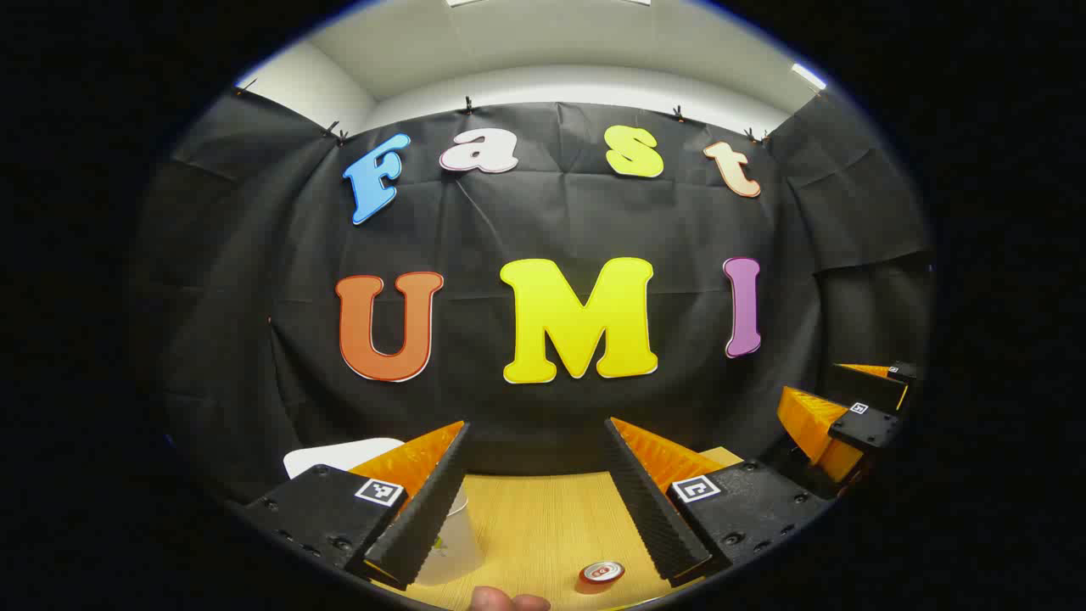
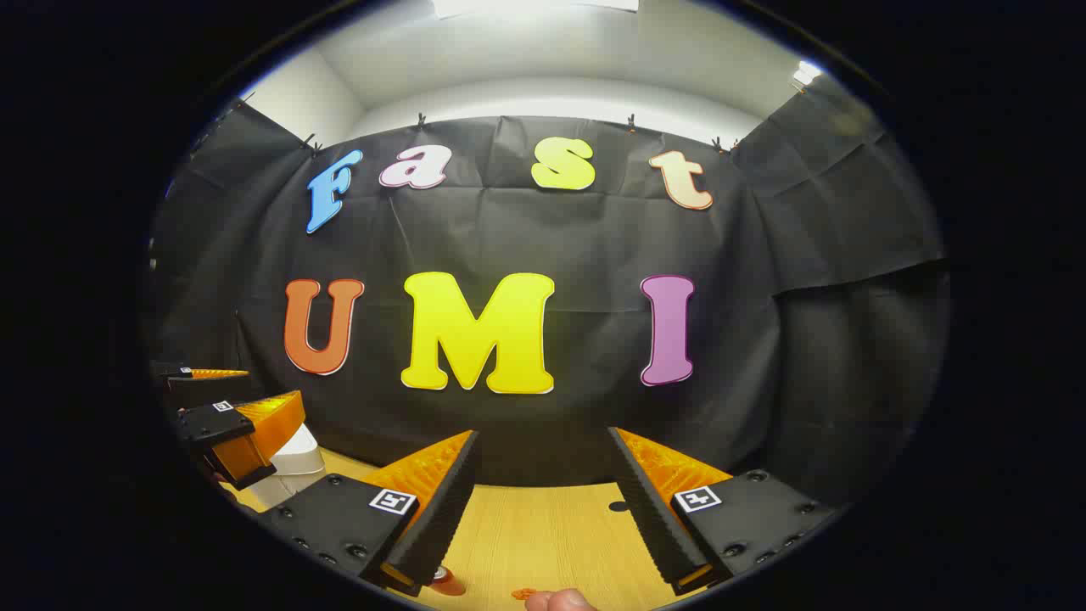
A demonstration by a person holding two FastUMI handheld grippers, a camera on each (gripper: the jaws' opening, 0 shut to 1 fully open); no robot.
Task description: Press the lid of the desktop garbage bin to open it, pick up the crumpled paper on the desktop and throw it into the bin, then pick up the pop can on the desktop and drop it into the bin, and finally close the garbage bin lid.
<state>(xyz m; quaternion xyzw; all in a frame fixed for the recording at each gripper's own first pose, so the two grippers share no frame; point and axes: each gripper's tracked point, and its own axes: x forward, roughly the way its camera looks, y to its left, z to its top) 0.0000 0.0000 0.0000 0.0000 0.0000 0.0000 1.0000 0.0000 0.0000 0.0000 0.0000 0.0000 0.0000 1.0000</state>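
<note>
My left gripper (image 1: 537,424) is open and held above the wooden table (image 1: 543,518), with nothing between its fingers. Below it, near the right finger, a red pop can (image 1: 602,573) stands upright. A pale whitish object (image 1: 454,543) lies half hidden under the left finger; I cannot tell what it is. The white bin (image 1: 339,454) peeks out behind that finger. My right gripper (image 2: 543,433) is also open and empty. In its view the white bin (image 2: 293,462) stands at the far left behind the left gripper (image 2: 246,395), and the can (image 2: 445,581) shows at the bottom.
The right gripper (image 1: 848,407) hangs at the right of the left gripper view. A fingertip (image 2: 560,601) shows at the bottom edge of each view. A small dark spot (image 2: 619,507) marks the table near the back. The black cloth wall closes the far side.
</note>
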